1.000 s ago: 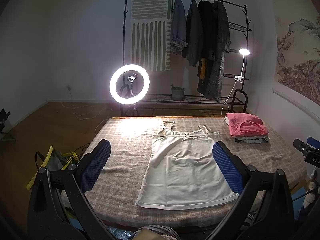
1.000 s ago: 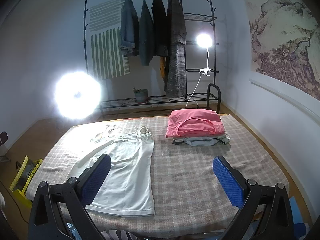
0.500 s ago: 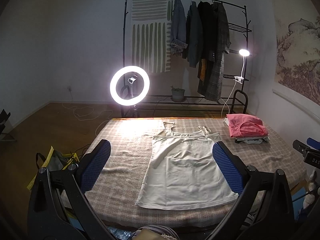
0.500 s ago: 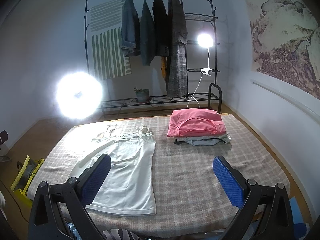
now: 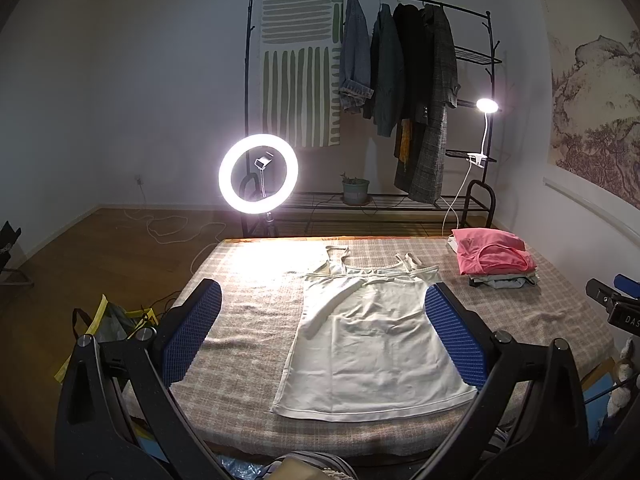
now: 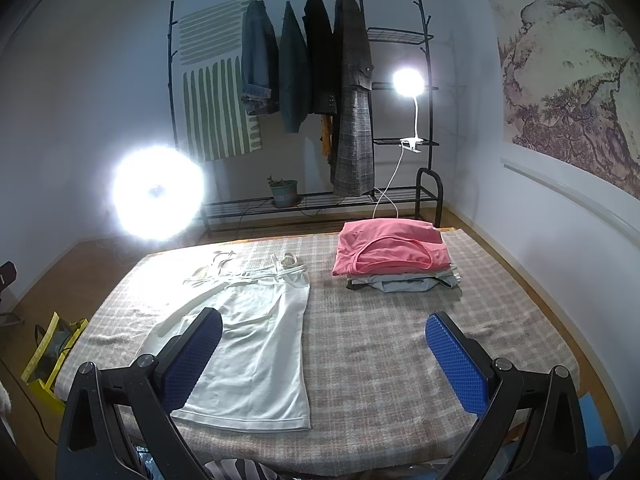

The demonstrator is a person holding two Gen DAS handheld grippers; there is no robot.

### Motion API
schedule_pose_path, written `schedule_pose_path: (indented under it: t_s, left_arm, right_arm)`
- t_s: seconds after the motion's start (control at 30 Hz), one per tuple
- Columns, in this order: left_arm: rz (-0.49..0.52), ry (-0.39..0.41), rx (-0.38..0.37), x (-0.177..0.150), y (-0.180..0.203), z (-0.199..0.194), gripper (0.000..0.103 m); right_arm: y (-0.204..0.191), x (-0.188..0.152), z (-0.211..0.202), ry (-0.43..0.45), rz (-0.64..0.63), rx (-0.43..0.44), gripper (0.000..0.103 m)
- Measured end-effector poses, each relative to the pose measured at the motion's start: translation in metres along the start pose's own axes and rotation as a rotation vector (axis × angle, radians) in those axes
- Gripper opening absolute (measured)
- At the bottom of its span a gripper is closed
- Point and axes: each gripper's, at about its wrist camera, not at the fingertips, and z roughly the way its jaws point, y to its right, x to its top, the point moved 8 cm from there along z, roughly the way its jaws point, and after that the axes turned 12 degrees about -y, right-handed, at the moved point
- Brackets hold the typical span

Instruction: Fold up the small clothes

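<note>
From the left wrist camera, the left gripper [image 5: 322, 334] is spread wide and holds nothing. It hangs above the near edge of the table [image 5: 248, 360]. A white top [image 5: 374, 344] lies flat on the checked cloth, straps pointing to the far side. A pile of folded clothes [image 5: 494, 258] with a pink one on top sits at the far right corner. A ring light [image 5: 259, 179] glows behind the table.

From the right wrist camera, the right gripper [image 6: 324, 356] is spread wide too, with nothing in it. The white top [image 6: 256, 344] lies to the left. The pile [image 6: 394, 254] sits farther back, well apart from the top.
</note>
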Motion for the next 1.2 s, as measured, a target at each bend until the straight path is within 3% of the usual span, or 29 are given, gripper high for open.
schedule_pose_path:
  t_s: [0.7,1.2]
  left_arm:
    - [0.001,-0.006,0.003,0.004,-0.005,0.0,0.103]
    - [-0.014,-0.036,0.029,-0.007,-0.015,0.033,0.103]
  right_arm:
    - [-0.008,0.002,0.008,-0.006,-0.015,0.002,0.103]
    - [-0.02,0.012,0.028,-0.002,-0.055,-0.004,0.103]
